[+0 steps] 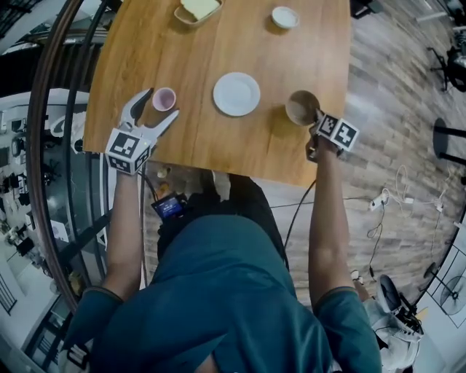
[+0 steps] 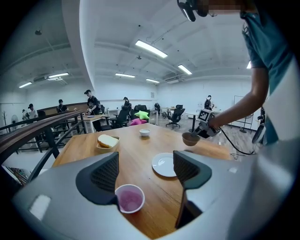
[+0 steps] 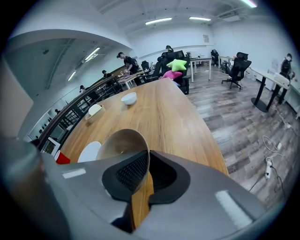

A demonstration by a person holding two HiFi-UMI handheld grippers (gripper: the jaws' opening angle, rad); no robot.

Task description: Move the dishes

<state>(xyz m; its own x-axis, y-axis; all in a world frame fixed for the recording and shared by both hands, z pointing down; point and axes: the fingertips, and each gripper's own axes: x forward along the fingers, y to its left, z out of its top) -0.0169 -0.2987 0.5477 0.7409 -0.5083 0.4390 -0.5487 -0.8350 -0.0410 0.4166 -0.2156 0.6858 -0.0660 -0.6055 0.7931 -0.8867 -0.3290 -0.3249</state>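
Note:
A small pink cup (image 1: pixel 164 98) stands near the wooden table's (image 1: pixel 218 146) near-left corner. My left gripper (image 1: pixel 162 103) is open, one finger on each side of the cup. In the left gripper view the cup (image 2: pixel 129 198) sits close to the left finger, with the gripper (image 2: pixel 146 161) wide apart. A brown bowl (image 1: pixel 301 108) is at the near right. My right gripper (image 1: pixel 318 116) is shut on its near rim. The right gripper view shows the bowl (image 3: pixel 123 143) with its rim pinched by my right gripper (image 3: pixel 147 161). A white plate (image 1: pixel 237 93) lies between cup and bowl.
A small white bowl (image 1: pixel 285 17) and a tray holding bread (image 1: pixel 197 9) sit at the table's far side. A curved railing (image 1: pixel 44 146) runs along the left. Desks, chairs and people (image 2: pixel 91 103) fill the room beyond. Cables (image 1: pixel 393 197) lie on the floor at right.

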